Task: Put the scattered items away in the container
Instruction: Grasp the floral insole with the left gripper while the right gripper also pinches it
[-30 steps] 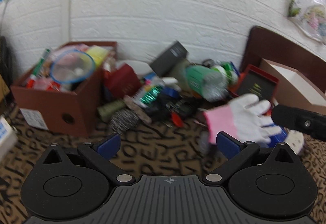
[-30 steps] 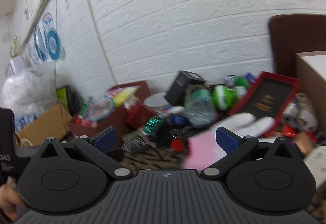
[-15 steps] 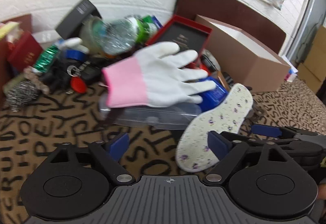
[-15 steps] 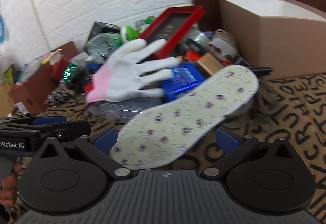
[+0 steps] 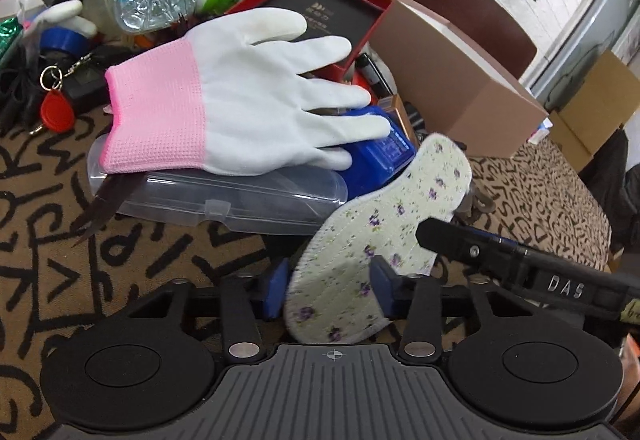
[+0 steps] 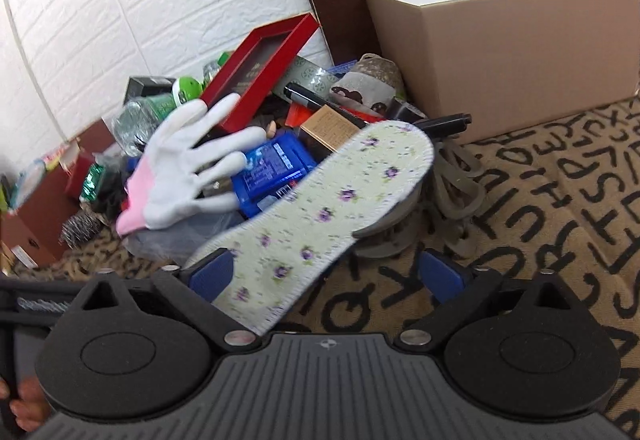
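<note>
Insole: the floral insole [image 5: 376, 236] sits heel-first between the left gripper's [image 5: 332, 290] blue pads, toe tilted up and away toward the pile; in the right wrist view the same insole [image 6: 316, 216] crosses in front of that gripper's left pad.
Left gripper: pads drawn in on either side of the heel, pinching it, both touching its edges.
Right gripper: the right gripper [image 6: 326, 278] is spread wide, nothing between the pads; its black finger [image 5: 476, 248] reaches in from the left gripper's right, just beside the insole's edge.
Glove: a white glove with a pink cuff [image 5: 240, 96] lies ahead and to the left of the left gripper, fingers over a blue pack [image 5: 384, 156].
Clear case: clear plastic case [image 5: 224, 196] under the glove, just beyond the insole's heel.
Container: tan cardboard box [image 6: 508, 52], open-topped, ahead and right of the right gripper, well beyond the insole's toe.
Red tray: red-rimmed box [image 5: 320, 8] propped behind the glove.
Surface: letter-print cloth [image 6: 560, 200] beneath everything.
</note>
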Action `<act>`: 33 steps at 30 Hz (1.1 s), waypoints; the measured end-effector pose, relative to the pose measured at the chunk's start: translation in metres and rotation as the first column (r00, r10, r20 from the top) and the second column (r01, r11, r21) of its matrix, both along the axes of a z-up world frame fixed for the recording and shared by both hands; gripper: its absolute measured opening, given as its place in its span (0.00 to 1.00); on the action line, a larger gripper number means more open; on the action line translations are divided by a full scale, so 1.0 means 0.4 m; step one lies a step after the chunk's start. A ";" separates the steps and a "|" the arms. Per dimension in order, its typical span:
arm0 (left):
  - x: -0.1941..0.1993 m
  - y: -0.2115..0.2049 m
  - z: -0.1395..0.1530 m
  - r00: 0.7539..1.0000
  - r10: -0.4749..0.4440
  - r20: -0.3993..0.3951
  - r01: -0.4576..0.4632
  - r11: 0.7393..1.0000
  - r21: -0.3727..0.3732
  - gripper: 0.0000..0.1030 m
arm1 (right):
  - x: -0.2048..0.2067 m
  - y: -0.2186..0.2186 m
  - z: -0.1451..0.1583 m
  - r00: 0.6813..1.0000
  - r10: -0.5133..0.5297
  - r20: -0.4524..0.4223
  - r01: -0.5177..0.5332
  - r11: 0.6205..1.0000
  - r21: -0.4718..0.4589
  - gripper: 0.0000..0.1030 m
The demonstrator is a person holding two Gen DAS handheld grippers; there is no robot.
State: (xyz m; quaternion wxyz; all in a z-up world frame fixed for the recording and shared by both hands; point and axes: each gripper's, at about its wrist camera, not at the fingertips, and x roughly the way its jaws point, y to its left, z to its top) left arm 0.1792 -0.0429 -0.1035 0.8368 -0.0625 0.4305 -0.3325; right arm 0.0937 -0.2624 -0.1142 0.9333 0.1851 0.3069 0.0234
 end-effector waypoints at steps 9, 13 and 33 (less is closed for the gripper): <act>-0.039 0.017 0.011 0.999 -0.035 0.007 0.035 0.999 -0.001 0.14 | 0.018 0.042 -0.016 0.996 0.077 -0.038 -0.075 0.996 0.049 0.53; -0.023 0.018 0.000 1.000 -0.013 -0.019 0.013 0.999 -0.033 0.46 | 0.017 0.034 -0.014 0.995 0.092 -0.050 -0.090 0.995 0.043 0.41; -0.057 0.031 0.006 1.000 0.015 -0.005 -0.015 0.999 -0.040 0.25 | -0.021 0.049 0.034 0.994 0.109 0.009 -0.109 0.994 0.000 0.15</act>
